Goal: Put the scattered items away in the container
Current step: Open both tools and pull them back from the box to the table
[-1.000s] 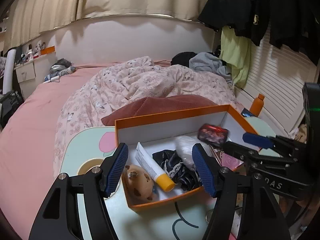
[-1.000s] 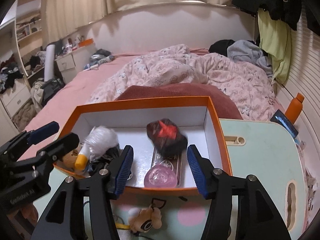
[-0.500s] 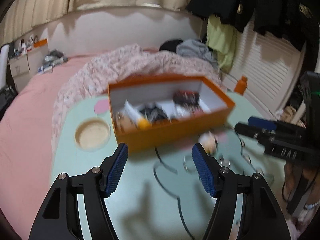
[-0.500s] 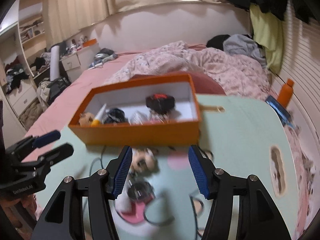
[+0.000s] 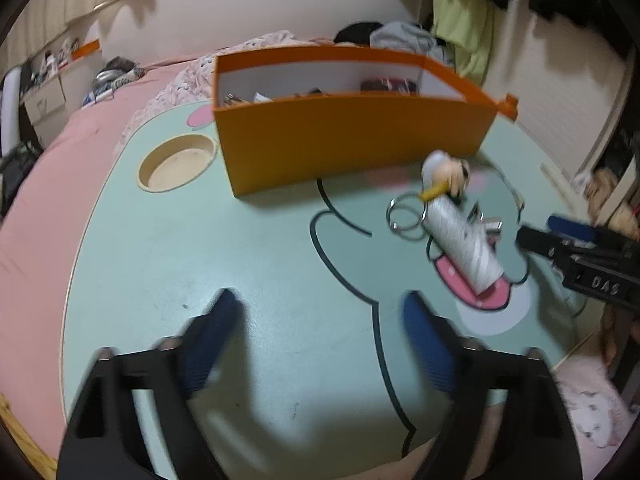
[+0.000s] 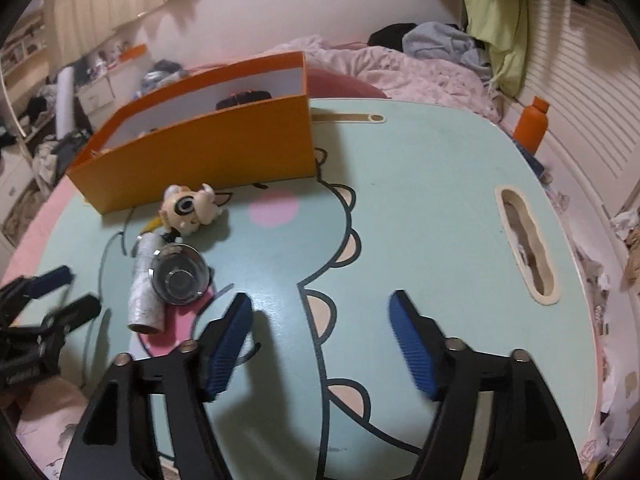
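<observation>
Two hand-held grippers, left and right, were opening, empty; I judged the roll, pointing toward the box, lay between them.

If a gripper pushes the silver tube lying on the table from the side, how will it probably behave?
The silver tube is a cylinder lying on its side, so it would probably roll. Its near end looks open and hollow, so it is likely light and may dent under a hard squeeze. A round glass object rests against it and may shift too.
</observation>
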Demonstrator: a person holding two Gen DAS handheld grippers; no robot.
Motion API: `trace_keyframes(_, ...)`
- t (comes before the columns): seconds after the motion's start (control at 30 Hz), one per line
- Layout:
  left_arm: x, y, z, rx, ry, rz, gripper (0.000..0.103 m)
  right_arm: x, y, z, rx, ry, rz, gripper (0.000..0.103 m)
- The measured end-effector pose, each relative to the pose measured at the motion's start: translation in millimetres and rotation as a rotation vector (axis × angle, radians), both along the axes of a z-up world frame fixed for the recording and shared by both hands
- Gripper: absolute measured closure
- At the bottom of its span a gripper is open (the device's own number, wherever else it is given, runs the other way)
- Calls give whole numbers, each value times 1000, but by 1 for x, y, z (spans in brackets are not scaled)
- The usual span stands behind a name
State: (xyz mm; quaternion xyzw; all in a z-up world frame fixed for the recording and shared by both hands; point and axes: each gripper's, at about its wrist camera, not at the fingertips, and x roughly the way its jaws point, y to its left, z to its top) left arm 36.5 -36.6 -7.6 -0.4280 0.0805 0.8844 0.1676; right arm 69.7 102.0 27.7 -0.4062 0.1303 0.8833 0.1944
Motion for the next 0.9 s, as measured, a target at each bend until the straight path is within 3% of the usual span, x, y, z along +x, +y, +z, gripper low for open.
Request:
trace_keyframes(0.1,0,8,-1,-24,-7,-30,3,-2,-7,-2,28,-20,16,16)
trace_keyframes(0.2,-1,7,0,-20,-11,-29,2,-4,-6,-6,23,-34,19,5)
trace_keyframes(0.3,-1,7,0,-19,-10,-28,2,-6,-6,-8,21,-42,23,1)
trace_keyframes(0.9,2,8,-2,-32,-6,-27,1,-9,-5,-10,21,-52,27,0)
